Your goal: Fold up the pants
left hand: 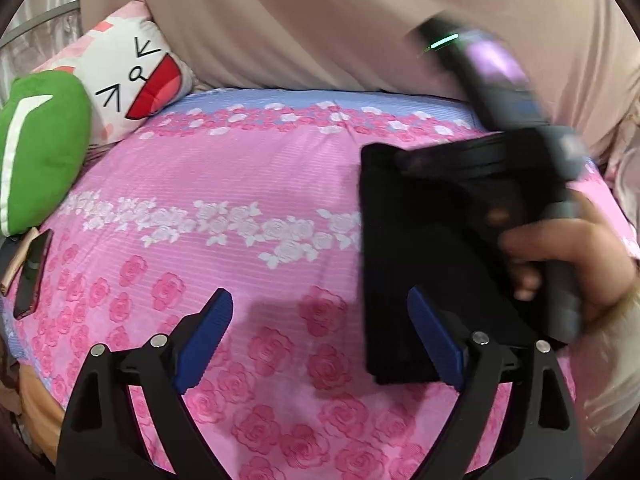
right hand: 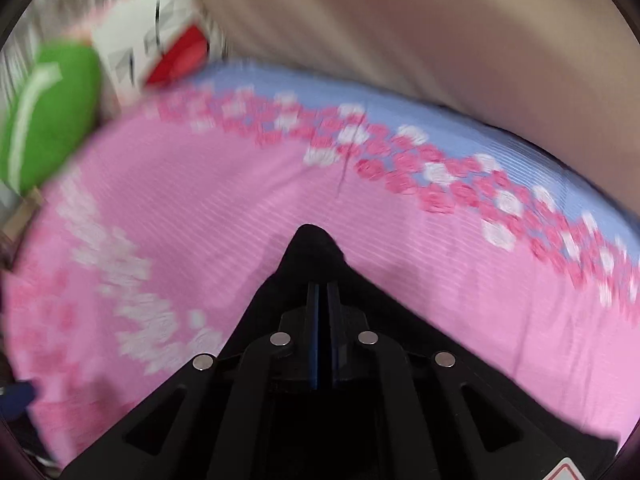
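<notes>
Left wrist view shows your left gripper [left hand: 320,340] spread wide above the pink floral bedsheet [left hand: 248,176], its blue pads [left hand: 208,340] holding nothing. At three o'clock lie the black pants [left hand: 408,264], folded into a compact stack on the sheet, with your right hand [left hand: 568,256] and the blurred right gripper body over them. At nine o'clock sit a green cushion [left hand: 44,156] and a cartoon-face pillow [left hand: 132,80].

Right wrist view, blurred, shows your right gripper [right hand: 323,292] pressed together, pinching black pants fabric that peaks at twelve o'clock of the fingertips.
</notes>
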A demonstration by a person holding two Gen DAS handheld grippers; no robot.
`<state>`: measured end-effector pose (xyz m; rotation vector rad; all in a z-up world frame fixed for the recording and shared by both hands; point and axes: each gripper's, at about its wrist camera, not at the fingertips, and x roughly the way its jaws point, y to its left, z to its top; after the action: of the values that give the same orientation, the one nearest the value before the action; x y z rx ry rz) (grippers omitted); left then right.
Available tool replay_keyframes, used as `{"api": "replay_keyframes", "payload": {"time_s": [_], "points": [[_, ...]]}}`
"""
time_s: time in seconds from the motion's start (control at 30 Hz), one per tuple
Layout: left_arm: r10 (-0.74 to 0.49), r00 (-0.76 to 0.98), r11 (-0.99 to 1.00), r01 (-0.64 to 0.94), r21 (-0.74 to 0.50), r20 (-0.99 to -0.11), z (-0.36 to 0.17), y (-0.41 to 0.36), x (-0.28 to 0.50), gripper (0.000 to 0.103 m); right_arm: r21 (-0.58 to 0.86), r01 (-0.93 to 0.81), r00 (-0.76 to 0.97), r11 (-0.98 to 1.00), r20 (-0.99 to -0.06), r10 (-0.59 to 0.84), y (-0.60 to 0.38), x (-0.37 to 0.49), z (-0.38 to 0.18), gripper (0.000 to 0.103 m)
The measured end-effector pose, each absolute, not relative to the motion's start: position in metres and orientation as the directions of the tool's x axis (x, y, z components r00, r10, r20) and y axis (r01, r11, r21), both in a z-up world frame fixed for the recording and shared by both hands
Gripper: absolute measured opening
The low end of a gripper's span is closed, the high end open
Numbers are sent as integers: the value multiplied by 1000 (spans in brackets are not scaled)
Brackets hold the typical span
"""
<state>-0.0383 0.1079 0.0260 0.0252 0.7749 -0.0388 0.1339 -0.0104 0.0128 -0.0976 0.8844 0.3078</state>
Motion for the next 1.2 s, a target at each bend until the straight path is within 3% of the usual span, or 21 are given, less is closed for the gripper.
{"api": "replay_keyframes", "payload": {"time_s": [0.13,0.2,0.23,0.37,0.43,0.5,0.7,0.83,1.0,1.13,1.2], "points": [[-37,711,997,74,21,-702,22,101,-45,92,108,-178,678,978,-707,202,-98,66,37,5],[-49,707,996,85,16,-706,20,94,-43,92,79,-38,679,996,-729,84,-149,50,29,5],[-57,704,996,93,13,-708,19,86,-41,92,35,55,658,998,-753,-10,-179,52,18,0],[-72,705,992,125,23,-706,20,55,-36,92,213,109,669,971,-739,87,-224,34,25,0],[-61,707,991,129,43,-704,20,45,-37,92,173,62,713,983,-696,77,-213,8,40,26],[-43,704,991,121,61,-709,17,38,-39,92,180,50,710,982,-698,92,-209,-11,36,37],[-23,683,991,113,75,-730,8,29,-37,92,195,50,669,980,-735,112,-205,-39,3,40],[-7,682,991,101,84,-731,6,25,-38,93,182,31,689,983,-716,110,-205,-38,3,23],[-3,678,991,98,86,-735,5,24,-39,93,175,36,750,984,-655,90,-211,-45,28,23],[8,682,990,96,101,-732,3,22,-38,96,189,71,689,979,-719,89,-225,-30,-8,26],[16,676,989,96,109,-737,0,21,-37,96,266,88,715,960,-688,125,-233,-38,-8,26]]}}
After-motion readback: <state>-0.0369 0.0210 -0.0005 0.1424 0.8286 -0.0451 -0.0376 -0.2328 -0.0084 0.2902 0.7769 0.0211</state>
